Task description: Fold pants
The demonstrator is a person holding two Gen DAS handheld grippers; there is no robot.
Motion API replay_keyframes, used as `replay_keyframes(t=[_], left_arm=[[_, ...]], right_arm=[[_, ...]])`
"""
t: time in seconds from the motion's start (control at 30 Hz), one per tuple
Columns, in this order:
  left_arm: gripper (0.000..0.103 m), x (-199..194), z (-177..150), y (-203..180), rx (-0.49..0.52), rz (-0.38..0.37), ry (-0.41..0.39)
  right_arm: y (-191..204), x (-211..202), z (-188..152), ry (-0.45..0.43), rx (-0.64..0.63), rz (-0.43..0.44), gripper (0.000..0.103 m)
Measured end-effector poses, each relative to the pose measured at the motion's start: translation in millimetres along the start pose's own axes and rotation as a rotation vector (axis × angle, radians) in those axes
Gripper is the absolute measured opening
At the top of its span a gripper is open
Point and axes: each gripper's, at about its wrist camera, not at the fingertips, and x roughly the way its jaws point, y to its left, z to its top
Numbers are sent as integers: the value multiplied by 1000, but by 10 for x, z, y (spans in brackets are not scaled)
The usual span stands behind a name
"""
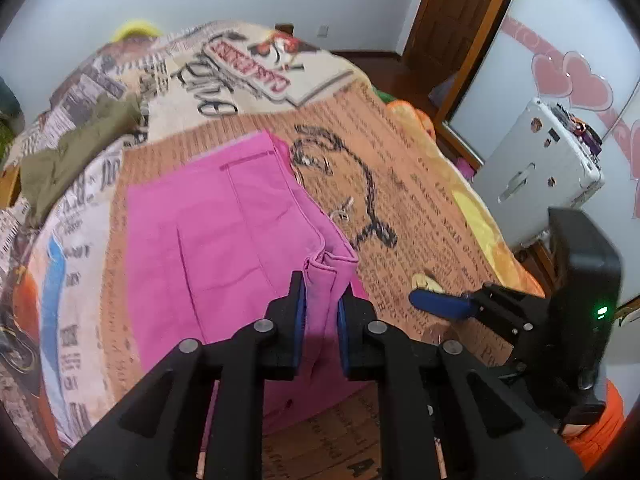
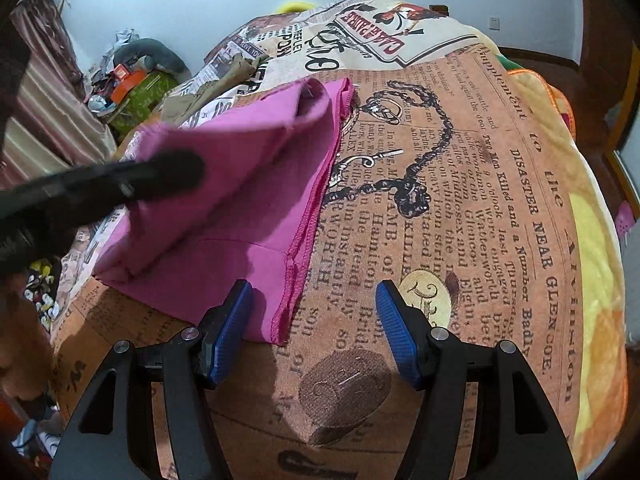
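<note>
black left gripper (image 1: 322, 300), blue ribbed pads (image 2: 228, 332), silver pivot screws, matching right gripper (image 2: 314, 320), green light

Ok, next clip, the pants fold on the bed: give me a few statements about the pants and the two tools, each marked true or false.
1. The left tool is shut on a fold of the pink pants. True.
2. The right tool grips the pants' hem. False: its jaws stand open with only the newspaper-print blanket between them, the hem just to its left.
3. The pants lie on a bare wooden floor. False: they lie on the blanket.
4. An olive-green garment lies apart from the pink pants. True.
5. A white case stands beside the bed. True.
</note>
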Motion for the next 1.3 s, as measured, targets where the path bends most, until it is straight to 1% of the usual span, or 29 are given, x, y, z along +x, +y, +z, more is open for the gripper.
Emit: replay_keyframes(t=[0.07,0.1,0.13,0.17,0.2,0.23,0.37,0.43,0.5,0.57,0.6,0.73,0.8,0.83,0.87,1.03,1.17,1.3], left_arm=[[14,11,-15,-3,2,-5,9],[18,5,-19,-6,6,-5,10],[26,-1,-21,-9,8,-9,12],[32,-21,-25,-10,7,-17,14],[42,-41,-26,-2,5,-23,11],[47,-86,-37,0,4,-26,-3],[48,-265,-40,49,23,11,-48],[53,-342,-41,123,27,38,-68],[55,-395,-66,229,40,84,-79],[56,-387,-109,333,49,122,-64],[56,-374,-136,377,45,126,-52],[56,-204,-329,545,8,86,47],[56,-178,-399,534,20,101,51],[56,-185,-433,521,27,120,35],[56,-190,-448,512,27,125,31],[57,-261,-421,568,2,128,9],[57,-328,-309,748,-18,162,-11],[58,-340,-155,975,-40,211,-23]], right_arm=[[0,-11,-3,0,5,0,60],[0,-16,-4,0,7,0,60],[-1,-21,-6,0,8,0,60],[-2,-26,-6,0,11,0,60],[-3,-32,-7,0,14,0,60],[-1,-37,-11,-1,16,0,60],[-3,-89,-12,-9,23,-9,60],[-3,-145,7,-23,31,-8,60],[11,-205,35,-40,36,-1,60],[42,-297,87,-69,34,3,60],[66,-350,123,-87,34,11,60],[165,-456,249,-142,32,38,60],[233,-448,307,-156,17,35,60],[250,-424,339,-156,11,30,60],[270,-395,359,-154,7,26,60],[262,-166,337,-98,8,6,60],[168,16,188,-28,22,-12,60],[94,19,137,-25,28,5,60]])
